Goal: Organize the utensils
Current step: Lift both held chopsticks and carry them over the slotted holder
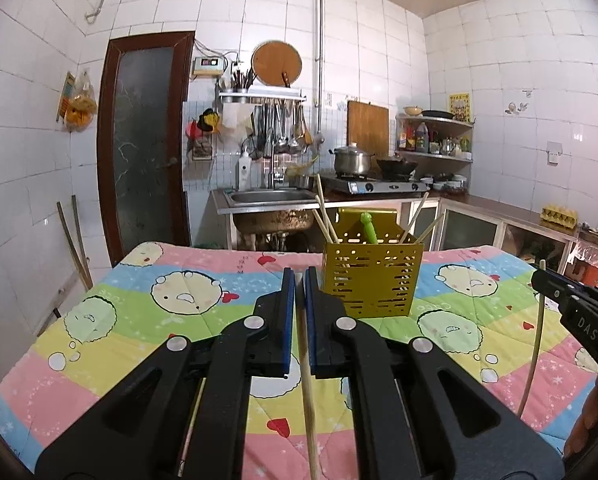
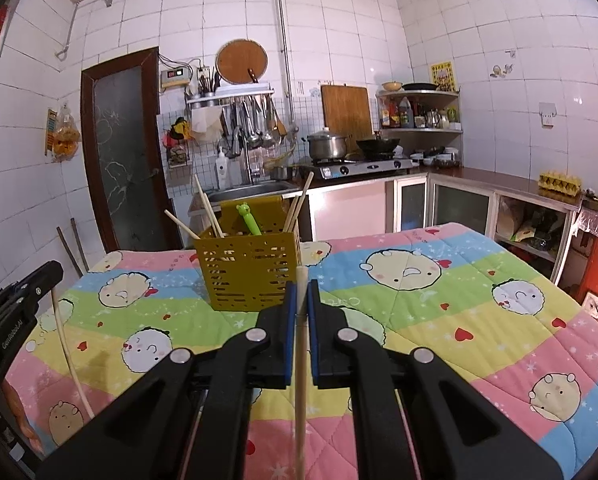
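Bright even indoor light, sharp focus, strong fisheye bending, dark vignetted corners

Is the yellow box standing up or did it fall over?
Standing up. The yellow box sits flat on the blanket, open end on top, with chopsticks poking out.

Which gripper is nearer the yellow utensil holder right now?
Right, though only marginally. The right gripper sits just short of the yellow utensil holder, off its right corner; the left gripper sits just short of it, off its left side.
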A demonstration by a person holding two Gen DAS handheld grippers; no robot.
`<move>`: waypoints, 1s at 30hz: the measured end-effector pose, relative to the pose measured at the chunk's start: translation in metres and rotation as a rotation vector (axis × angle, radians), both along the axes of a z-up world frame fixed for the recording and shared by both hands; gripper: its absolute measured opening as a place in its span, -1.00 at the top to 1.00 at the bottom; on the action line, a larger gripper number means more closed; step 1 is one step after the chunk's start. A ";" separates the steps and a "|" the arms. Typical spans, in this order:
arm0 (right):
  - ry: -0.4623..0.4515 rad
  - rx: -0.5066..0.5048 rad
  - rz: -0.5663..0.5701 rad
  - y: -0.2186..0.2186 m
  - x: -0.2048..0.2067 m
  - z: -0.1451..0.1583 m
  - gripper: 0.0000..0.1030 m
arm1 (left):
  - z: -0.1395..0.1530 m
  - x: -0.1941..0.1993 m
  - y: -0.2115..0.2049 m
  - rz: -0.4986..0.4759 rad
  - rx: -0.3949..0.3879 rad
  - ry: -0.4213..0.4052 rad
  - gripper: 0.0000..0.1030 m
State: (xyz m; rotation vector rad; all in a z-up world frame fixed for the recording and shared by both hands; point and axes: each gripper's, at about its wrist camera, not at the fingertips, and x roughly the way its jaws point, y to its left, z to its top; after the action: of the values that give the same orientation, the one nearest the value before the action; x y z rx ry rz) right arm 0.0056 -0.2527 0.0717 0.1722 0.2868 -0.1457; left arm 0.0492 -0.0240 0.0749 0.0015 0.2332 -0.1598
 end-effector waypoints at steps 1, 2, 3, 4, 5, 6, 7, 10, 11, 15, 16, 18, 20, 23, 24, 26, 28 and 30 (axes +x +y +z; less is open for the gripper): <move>-0.004 0.000 0.000 0.000 -0.002 0.001 0.88 | 0.000 -0.002 0.001 -0.002 -0.001 -0.006 0.92; -0.006 -0.001 0.000 0.001 -0.003 0.000 0.88 | 0.001 -0.004 0.001 -0.005 -0.001 -0.011 0.92; -0.013 -0.002 0.000 0.001 -0.006 0.001 0.88 | 0.002 -0.005 0.001 -0.008 -0.001 -0.015 0.92; -0.017 -0.003 0.000 0.002 -0.007 0.002 0.88 | 0.003 -0.008 0.001 -0.012 -0.001 -0.021 0.92; -0.021 -0.003 0.001 0.002 -0.009 0.003 0.88 | 0.004 -0.010 0.001 -0.014 0.000 -0.025 0.92; -0.026 -0.004 0.002 0.003 -0.011 0.004 0.88 | 0.004 -0.010 0.001 -0.016 0.000 -0.028 0.92; -0.031 -0.007 0.001 0.003 -0.011 0.005 0.88 | 0.006 -0.011 0.002 -0.019 -0.002 -0.032 0.92; -0.042 -0.020 -0.001 0.006 -0.015 0.009 0.88 | 0.007 -0.011 0.001 -0.027 -0.003 -0.028 0.92; -0.044 -0.025 -0.002 0.007 -0.016 0.010 0.88 | 0.007 -0.011 0.002 -0.029 -0.008 -0.025 0.92; -0.050 -0.031 -0.003 0.008 -0.017 0.012 0.88 | 0.009 -0.011 0.007 -0.032 -0.026 -0.025 0.93; -0.053 -0.033 -0.004 0.008 -0.017 0.013 0.88 | 0.010 -0.011 0.008 -0.031 -0.029 -0.030 0.93; -0.060 -0.036 -0.005 0.009 -0.017 0.015 0.88 | 0.012 -0.011 0.009 -0.030 -0.027 -0.033 0.93; -0.069 -0.037 -0.005 0.008 -0.017 0.019 0.88 | 0.015 -0.010 0.008 -0.030 -0.029 -0.039 0.93; -0.083 -0.039 -0.006 0.009 -0.015 0.025 0.88 | 0.020 -0.008 0.008 -0.029 -0.034 -0.050 0.93; -0.085 -0.041 -0.006 0.008 -0.013 0.027 0.88 | 0.023 -0.006 0.008 -0.029 -0.033 -0.056 0.93; -0.092 -0.045 -0.005 0.008 -0.011 0.030 0.88 | 0.027 -0.003 0.006 -0.027 -0.028 -0.065 0.93; -0.098 -0.050 -0.007 0.008 -0.009 0.033 0.88 | 0.031 0.000 0.004 -0.028 -0.023 -0.071 0.93; -0.104 -0.049 -0.008 0.007 -0.006 0.035 0.88 | 0.036 0.004 0.002 -0.037 -0.025 -0.073 0.93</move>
State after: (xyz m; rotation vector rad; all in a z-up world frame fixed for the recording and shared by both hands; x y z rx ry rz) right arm -0.0007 -0.2455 0.1071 0.1317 0.1790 -0.1508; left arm 0.0534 -0.0222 0.1105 -0.0129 0.1579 -0.1990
